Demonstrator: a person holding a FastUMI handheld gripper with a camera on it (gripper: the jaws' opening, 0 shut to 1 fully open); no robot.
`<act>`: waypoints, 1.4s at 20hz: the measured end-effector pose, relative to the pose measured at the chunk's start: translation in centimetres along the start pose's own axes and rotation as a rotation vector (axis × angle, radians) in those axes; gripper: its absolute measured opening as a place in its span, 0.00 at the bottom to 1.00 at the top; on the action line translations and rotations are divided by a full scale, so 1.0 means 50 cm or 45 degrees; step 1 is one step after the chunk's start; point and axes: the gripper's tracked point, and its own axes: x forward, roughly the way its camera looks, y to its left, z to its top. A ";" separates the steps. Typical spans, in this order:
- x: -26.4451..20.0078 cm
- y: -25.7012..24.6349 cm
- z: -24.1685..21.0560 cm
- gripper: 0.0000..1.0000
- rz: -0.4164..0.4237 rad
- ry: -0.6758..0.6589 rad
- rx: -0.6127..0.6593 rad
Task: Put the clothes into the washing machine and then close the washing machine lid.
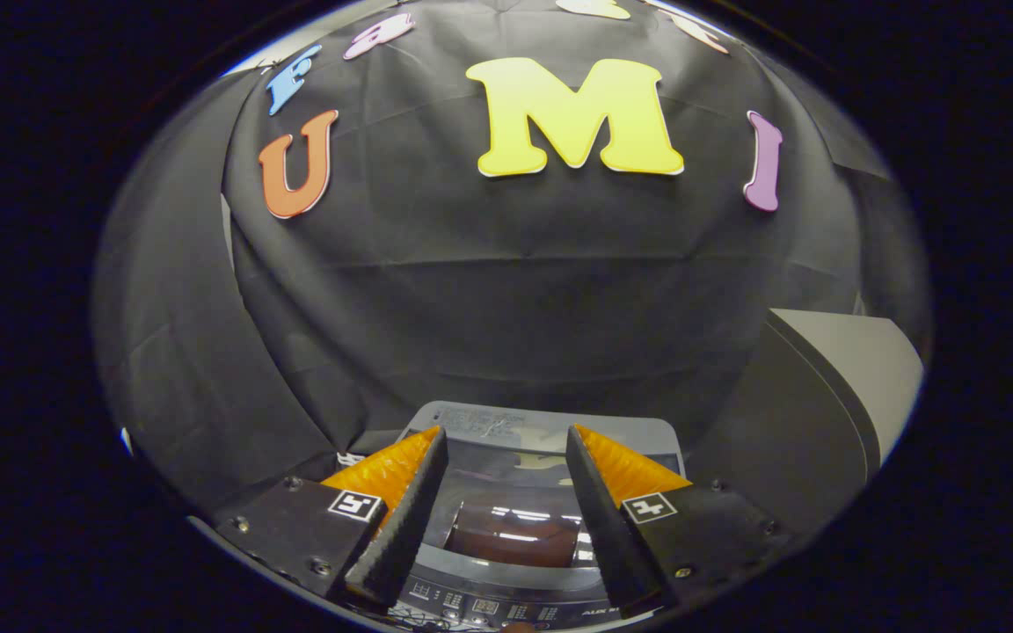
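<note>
The grey top-loading washing machine (550, 431) lies below me, seen between and beyond my fingers. Its glossy dark lid (515, 492) lies flat over the opening and reflects strips of light. Under the glass is a reddish-brown shape (515, 534); whether it is clothing or a reflection I cannot tell. The control panel (489, 607) with small buttons runs along the machine's near edge, under my fingers. My gripper (506, 435) hovers above the machine, open, with nothing between its fingers.
Black cloth of the booth wall (506, 290) hangs close behind the machine. A grey-and-white box-like object (849, 378) stands to the right of the machine, beyond my right finger.
</note>
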 end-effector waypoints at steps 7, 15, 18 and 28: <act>-0.125 -0.016 -0.012 0.85 -0.003 -0.078 -0.022; -0.356 -0.121 -0.058 0.85 -0.069 -0.189 0.018; -0.458 -0.148 -0.073 0.85 -0.093 -0.259 0.004; -0.739 -0.269 -0.166 0.85 -0.182 -0.390 0.061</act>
